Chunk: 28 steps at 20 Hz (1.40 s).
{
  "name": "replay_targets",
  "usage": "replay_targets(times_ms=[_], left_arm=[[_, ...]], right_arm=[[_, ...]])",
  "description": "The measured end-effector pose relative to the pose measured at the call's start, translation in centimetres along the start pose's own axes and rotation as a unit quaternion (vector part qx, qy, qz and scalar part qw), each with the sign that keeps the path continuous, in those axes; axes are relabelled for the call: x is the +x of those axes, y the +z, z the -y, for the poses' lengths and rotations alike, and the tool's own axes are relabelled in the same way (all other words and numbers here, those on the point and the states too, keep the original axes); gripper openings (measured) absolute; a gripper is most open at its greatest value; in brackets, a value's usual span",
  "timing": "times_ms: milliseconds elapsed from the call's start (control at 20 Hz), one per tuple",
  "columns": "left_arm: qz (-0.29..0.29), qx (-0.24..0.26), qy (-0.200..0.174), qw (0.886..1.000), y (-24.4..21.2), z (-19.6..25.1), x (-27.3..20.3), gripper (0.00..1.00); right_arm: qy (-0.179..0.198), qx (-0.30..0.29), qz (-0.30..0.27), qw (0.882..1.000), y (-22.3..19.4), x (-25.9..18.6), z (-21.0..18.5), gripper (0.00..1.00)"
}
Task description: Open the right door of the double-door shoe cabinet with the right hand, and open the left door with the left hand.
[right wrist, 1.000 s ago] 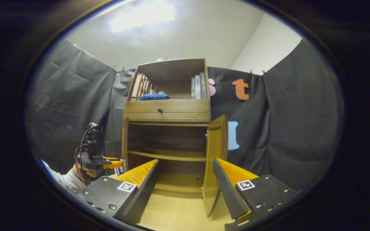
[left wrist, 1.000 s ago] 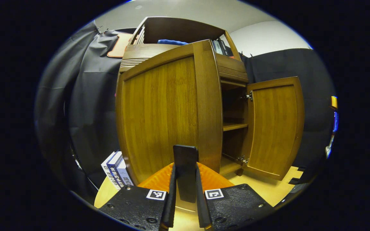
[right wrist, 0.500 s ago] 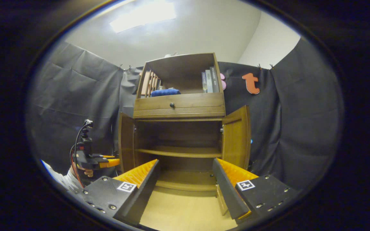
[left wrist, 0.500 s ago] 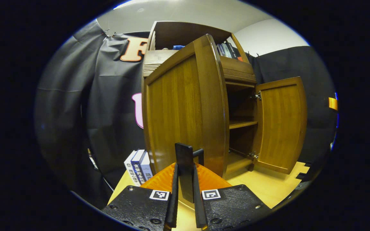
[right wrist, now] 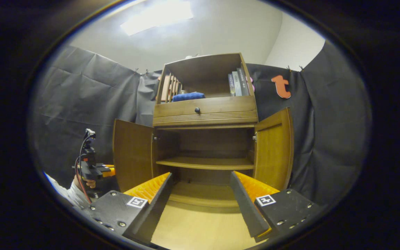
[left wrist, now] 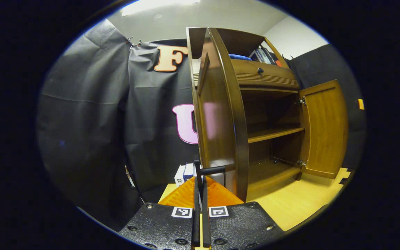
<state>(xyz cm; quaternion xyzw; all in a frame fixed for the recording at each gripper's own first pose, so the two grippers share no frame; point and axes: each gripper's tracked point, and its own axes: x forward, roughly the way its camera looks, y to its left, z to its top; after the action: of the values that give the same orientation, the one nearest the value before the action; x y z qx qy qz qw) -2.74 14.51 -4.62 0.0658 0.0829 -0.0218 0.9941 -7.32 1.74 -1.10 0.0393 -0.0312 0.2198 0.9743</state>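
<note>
The left gripper (left wrist: pixel 200 173) has its jaws pinched narrow on the handle (left wrist: pixel 213 170) of the left door (left wrist: pixel 221 114), swung wide just ahead, while the right gripper (right wrist: pixel 200 187) holds its jaws wide, apart from the right door (right wrist: pixel 273 149), open beyond them, and the cabinet (right wrist: pixel 205 111) farther back.

We are seeing the shoe cabinet (right wrist: pixel 205 139) standing against the booth wall, left door (right wrist: pixel 132 152) swinging out left, right door (right wrist: pixel 273 149) right, 1 shelf (right wrist: pixel 205 162) sitting inside between them, drawer (right wrist: pixel 205 110) lying above, books (right wrist: pixel 238 83) standing on top.
</note>
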Motion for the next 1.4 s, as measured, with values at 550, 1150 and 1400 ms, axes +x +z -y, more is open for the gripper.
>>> replay_targets(times_ms=[550, 1150, 1400], left_arm=[[-0.009, -0.042, -0.041, 0.998, -0.3, -1.9, 0.0, 0.03], [0.024, -0.017, 0.033, 0.999, 1.3, -2.3, -4.8, 0.57], [0.048, -0.030, 0.081, 0.995, 3.1, -1.9, -7.3, 0.93]], right_arm=[[-0.010, -0.002, 0.012, 1.000, 0.5, 0.2, 0.0, 0.98], [-0.012, -0.019, 0.020, 1.000, 0.1, -1.2, 0.7, 0.98], [-0.013, -0.017, 0.023, 0.999, -0.1, -2.2, 1.0, 0.98]])
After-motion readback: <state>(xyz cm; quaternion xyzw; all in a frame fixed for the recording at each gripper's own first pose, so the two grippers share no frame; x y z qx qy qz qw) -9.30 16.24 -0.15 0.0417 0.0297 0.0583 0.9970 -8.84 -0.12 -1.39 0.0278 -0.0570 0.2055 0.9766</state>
